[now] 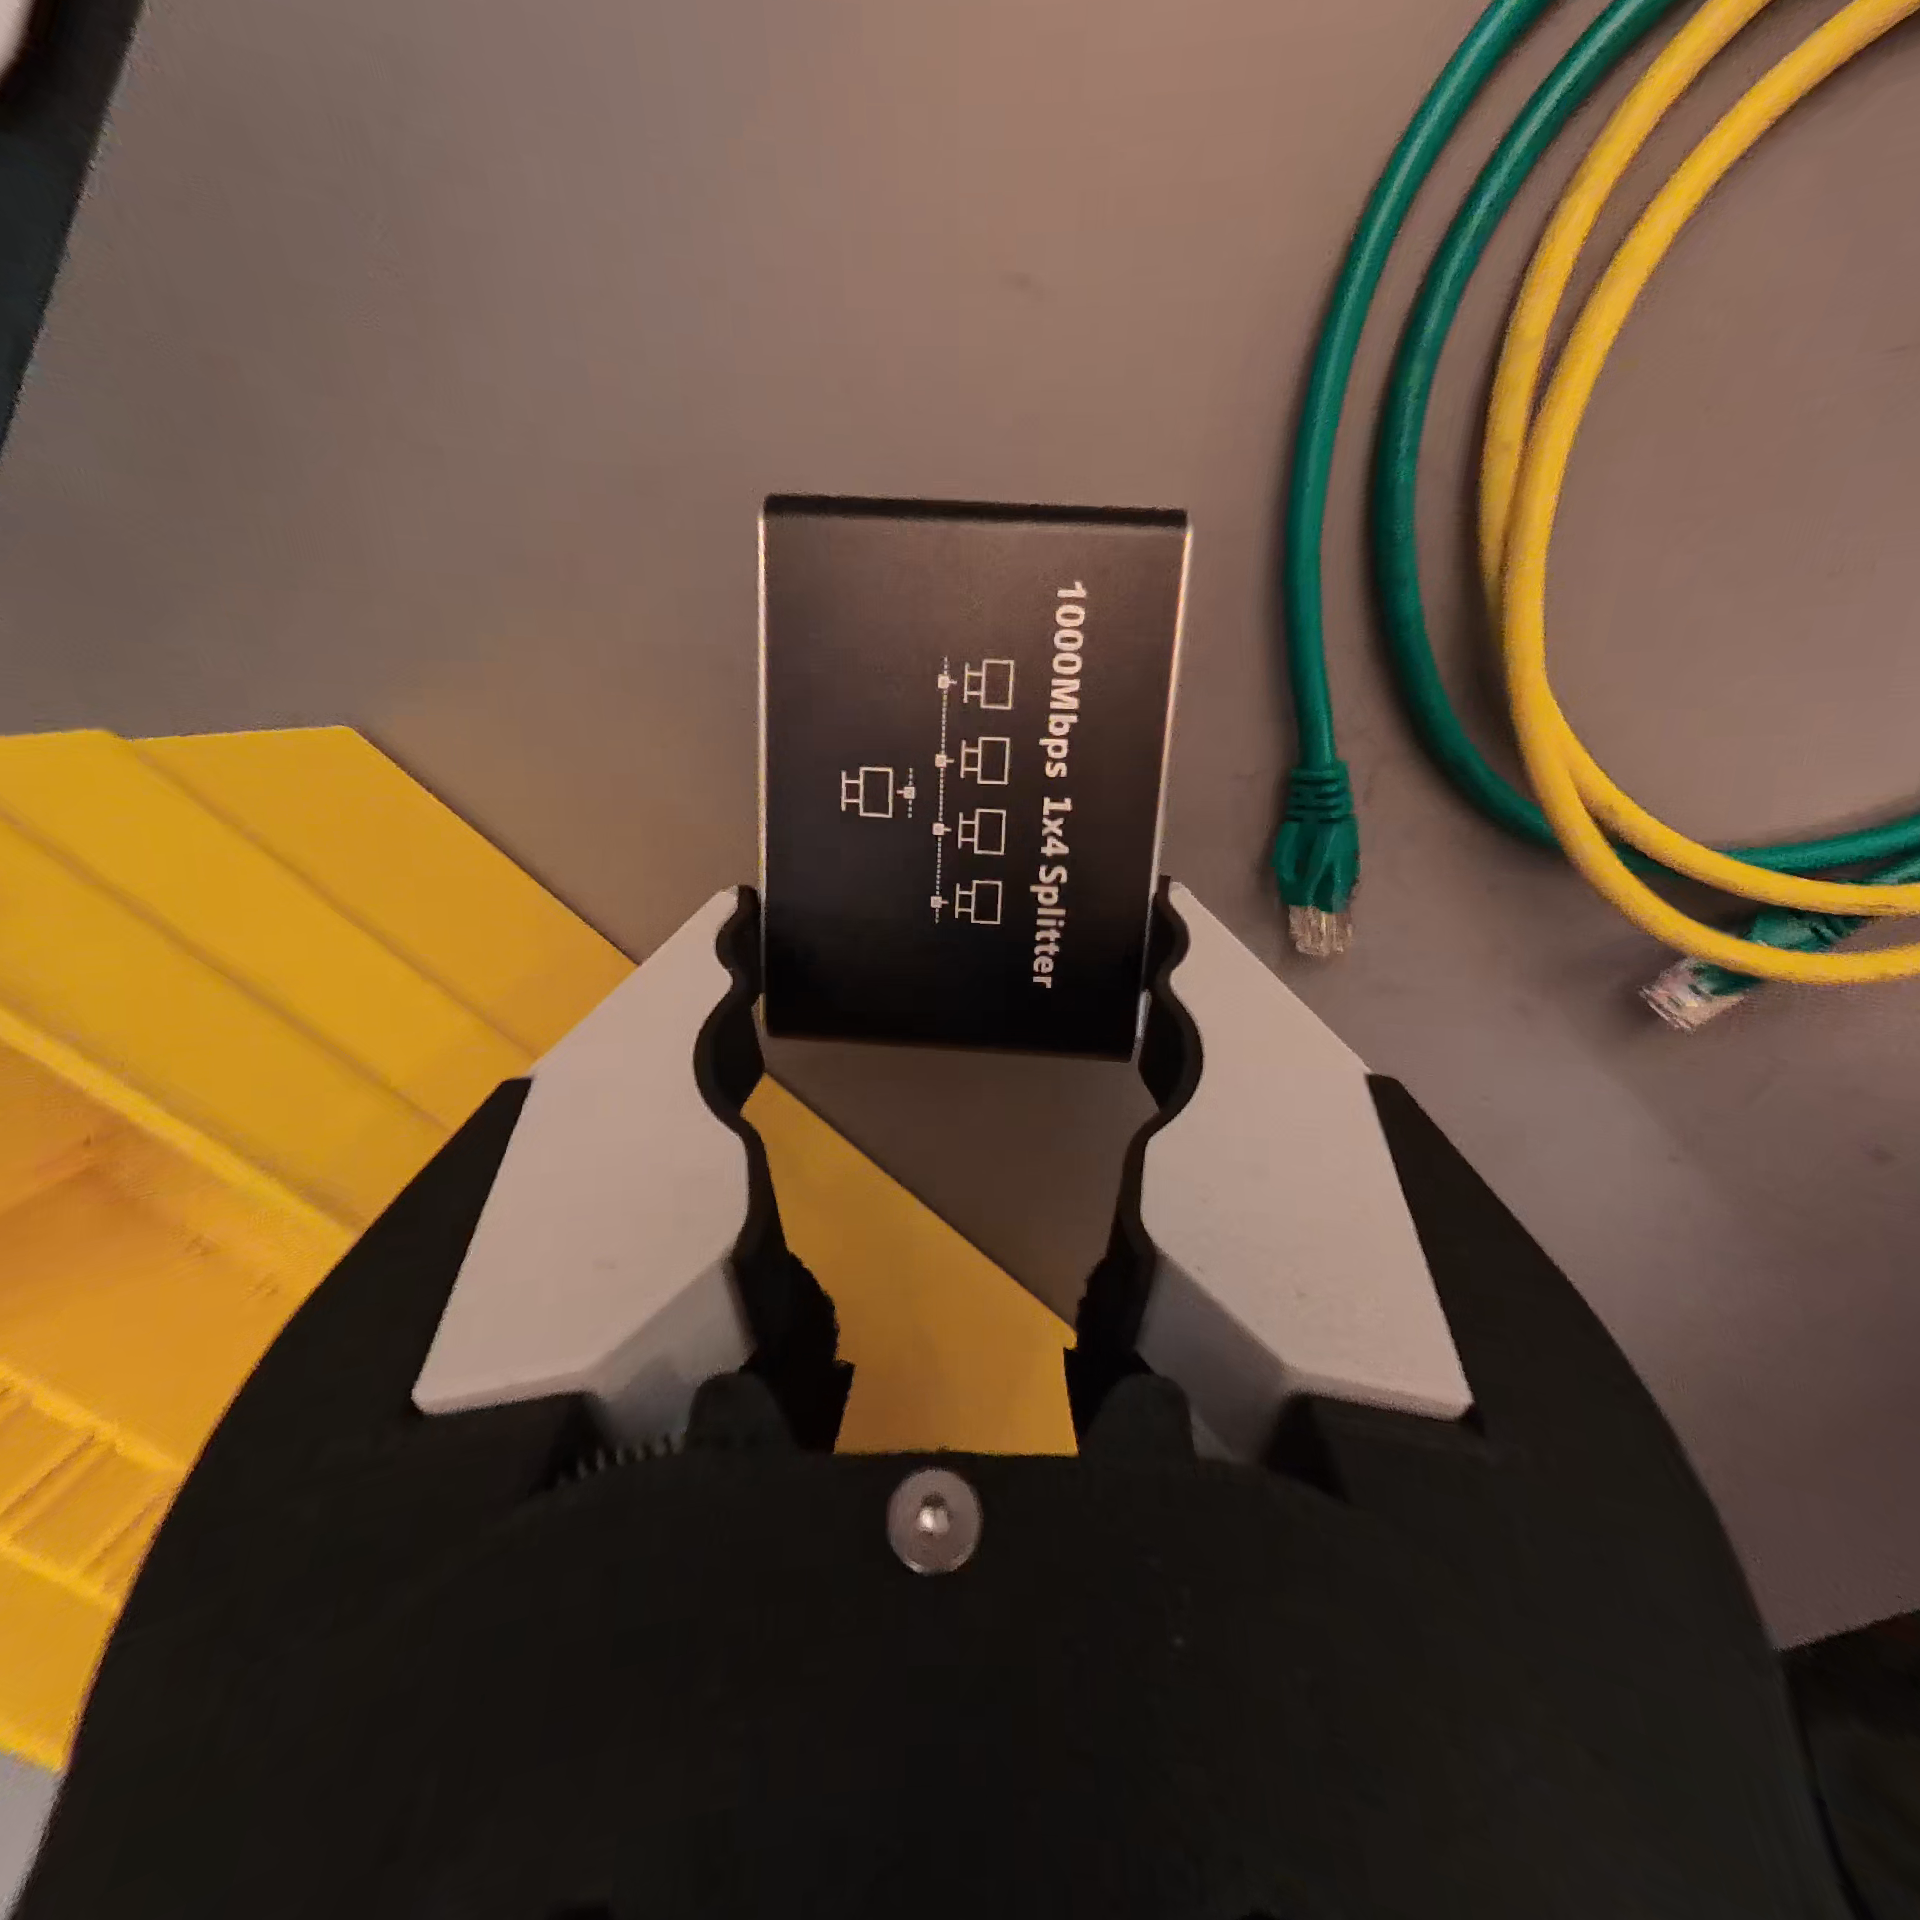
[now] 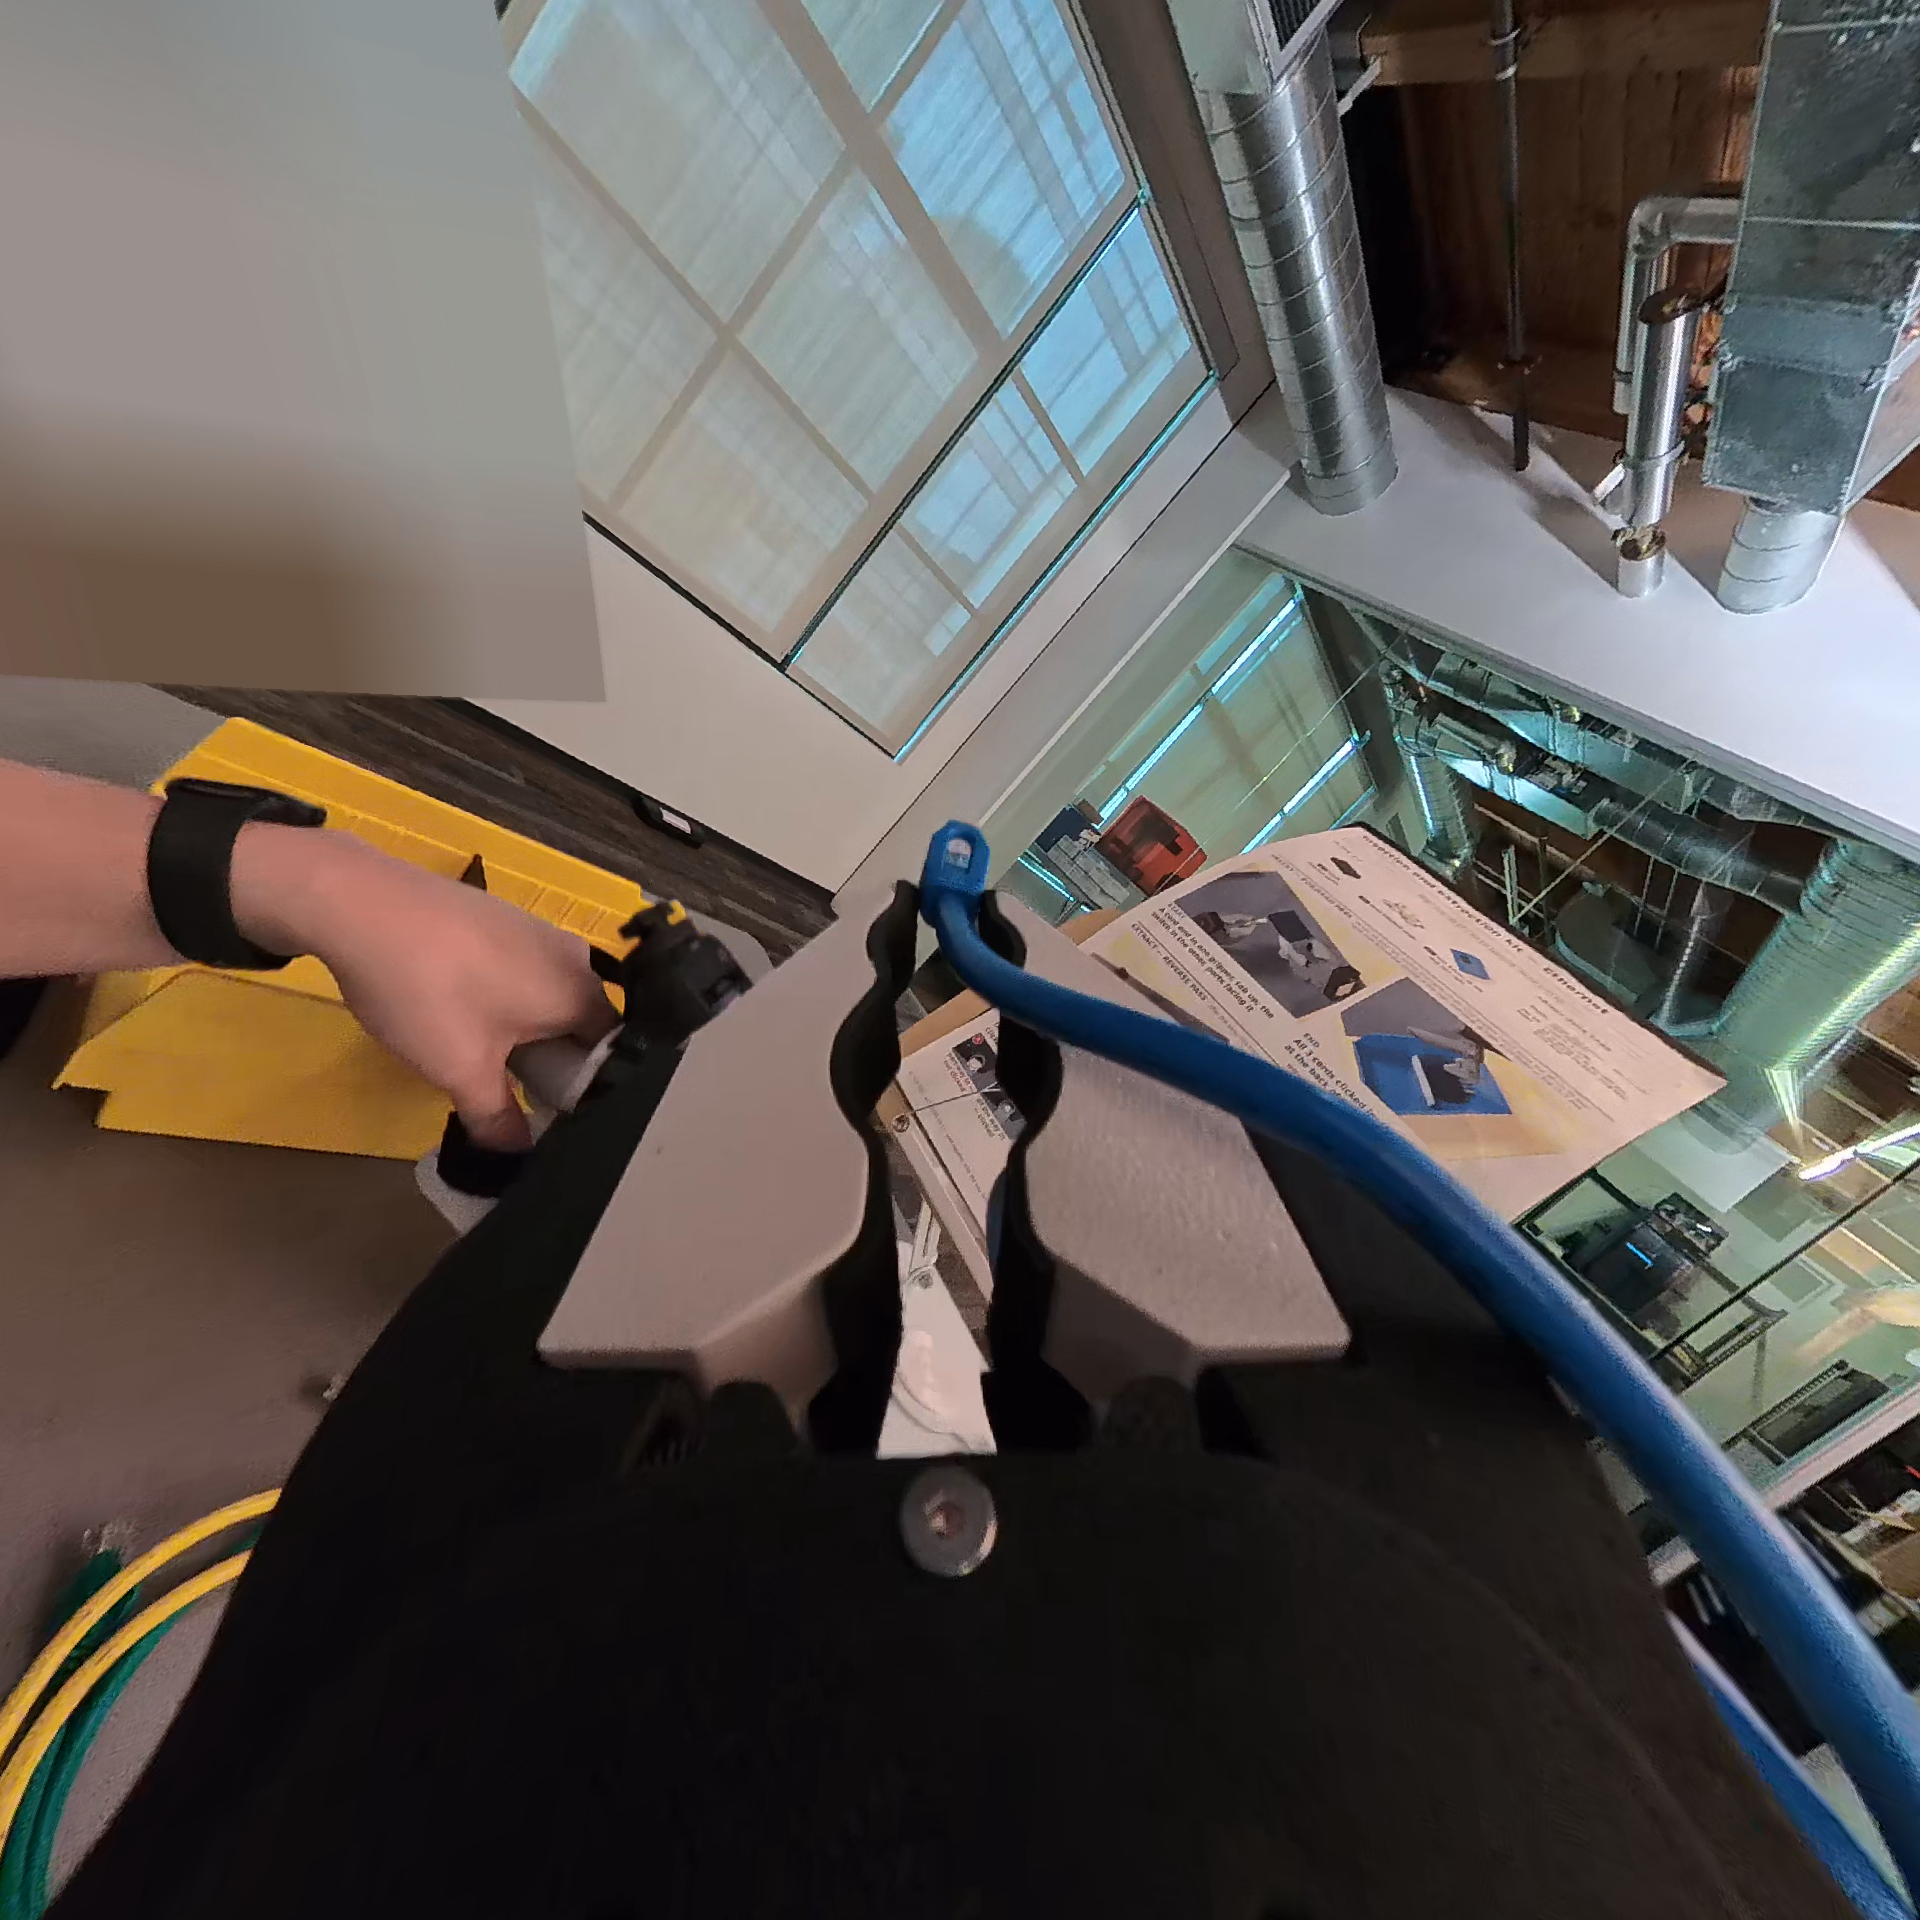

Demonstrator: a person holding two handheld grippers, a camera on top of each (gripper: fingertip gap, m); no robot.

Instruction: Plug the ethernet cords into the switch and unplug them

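In the left wrist view my left gripper (image 1: 956, 914) is shut on the near end of a black switch (image 1: 966, 769), a flat box with white markings, held over the grey table. A green ethernet cord (image 1: 1317, 821) and a yellow ethernet cord (image 1: 1538, 644) lie looped on the table to the right, with their clear plugs free. In the right wrist view my right gripper (image 2: 951, 914) is shut on a blue ethernet cord (image 2: 1247, 1101) just behind its plug (image 2: 956, 857), which points up and away. The cord trails back to the lower right.
A yellow plastic case (image 1: 208, 1039) lies on the grey table (image 1: 520, 364) at the left; it also shows in the right wrist view (image 2: 260, 1060). A person's hand (image 2: 416, 977) with a black wristband holds the other gripper. A printed instruction sheet (image 2: 1403, 997) stands behind. From my left tips it is roughly 8 cm to the yellow plastic case (image 1: 208, 1039); from my right, 35 cm.
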